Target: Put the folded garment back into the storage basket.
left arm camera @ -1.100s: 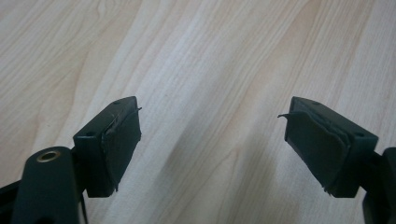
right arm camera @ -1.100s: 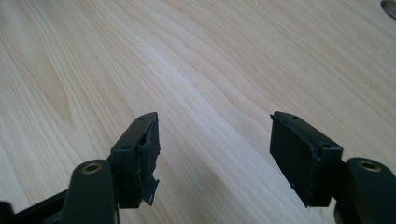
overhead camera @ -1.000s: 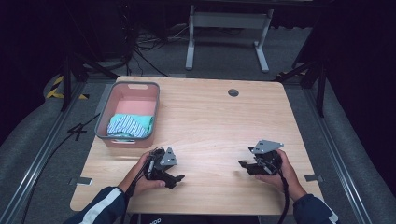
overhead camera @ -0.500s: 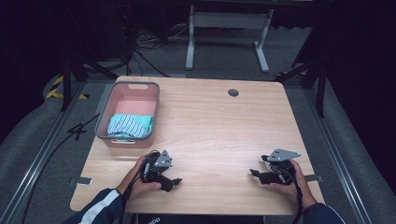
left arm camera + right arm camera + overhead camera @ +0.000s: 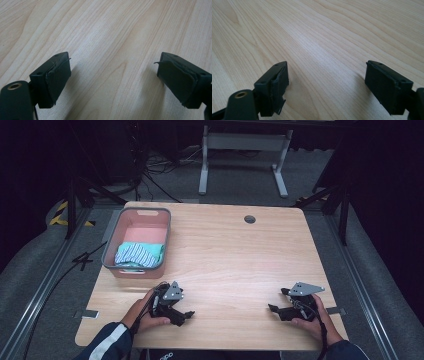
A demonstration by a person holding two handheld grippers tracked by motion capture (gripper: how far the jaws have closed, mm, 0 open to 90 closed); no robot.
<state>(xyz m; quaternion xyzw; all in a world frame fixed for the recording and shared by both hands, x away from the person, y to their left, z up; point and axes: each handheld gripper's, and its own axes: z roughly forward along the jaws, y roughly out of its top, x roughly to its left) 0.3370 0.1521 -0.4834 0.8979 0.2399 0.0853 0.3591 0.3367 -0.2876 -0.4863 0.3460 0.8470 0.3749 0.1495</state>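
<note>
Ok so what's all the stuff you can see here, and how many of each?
table: one, light wood, middle of the high view.
bin: one, pink with a grey rim, far left part of the table.
folded cloth: one, teal and white striped, inside the bin at its near end.
cable hole: one, dark, round, far edge of the table.
metal stand: one, grey, on the floor beyond the table.
left gripper: one, black, near left of the table, jaws have just been opening, nothing between them.
right gripper: one, black, near right, jaws have just been opening, nothing between them.
</note>
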